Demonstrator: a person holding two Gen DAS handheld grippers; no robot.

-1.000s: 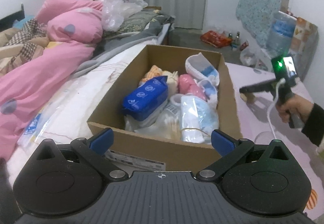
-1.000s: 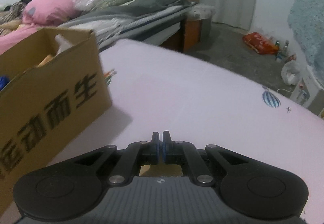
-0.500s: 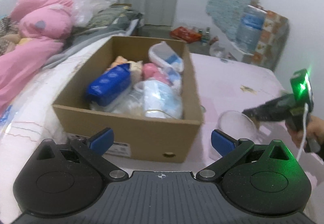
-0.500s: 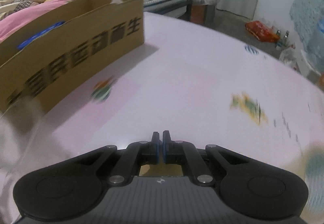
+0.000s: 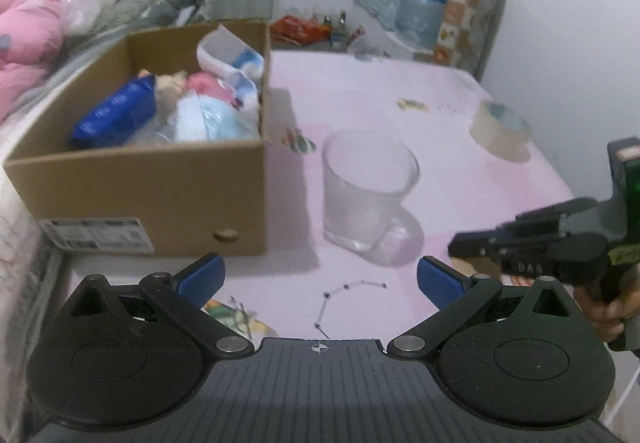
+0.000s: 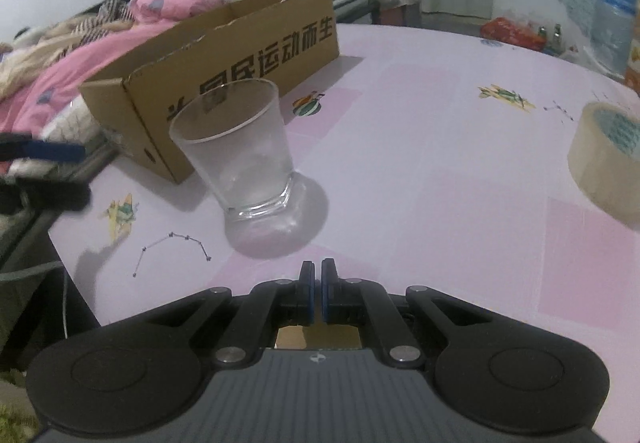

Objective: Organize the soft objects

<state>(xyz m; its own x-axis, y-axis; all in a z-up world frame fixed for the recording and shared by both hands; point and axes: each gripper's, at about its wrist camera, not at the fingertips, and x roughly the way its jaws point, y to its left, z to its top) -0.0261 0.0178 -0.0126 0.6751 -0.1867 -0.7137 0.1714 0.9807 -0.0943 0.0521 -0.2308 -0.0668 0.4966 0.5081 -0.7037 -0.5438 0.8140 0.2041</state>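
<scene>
1. Cardboard box (image 5: 160, 195), left of frame, holds the soft packs: blue packet (image 5: 116, 115), pale bundles, probably tissues or wipes.
2. They should be light, squashy, slippery in film; pinch at a bunched end.
3. Left gripper (image 5: 318, 277) spread wide, empty.
4. Right gripper (image 6: 316, 297) nearly closed, empty, near the glass (image 6: 240, 147).

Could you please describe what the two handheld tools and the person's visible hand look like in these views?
Each tool is matte black, with two round speckled housings, silver pivot pins, a ribbed grey base and blue-padded fingers. The left tool shows a small crosshair mark on its base. The right tool looks the same; from the left wrist view its body carries pale lettering, a green light and a white cable. The hand shows no sleeve.
</scene>
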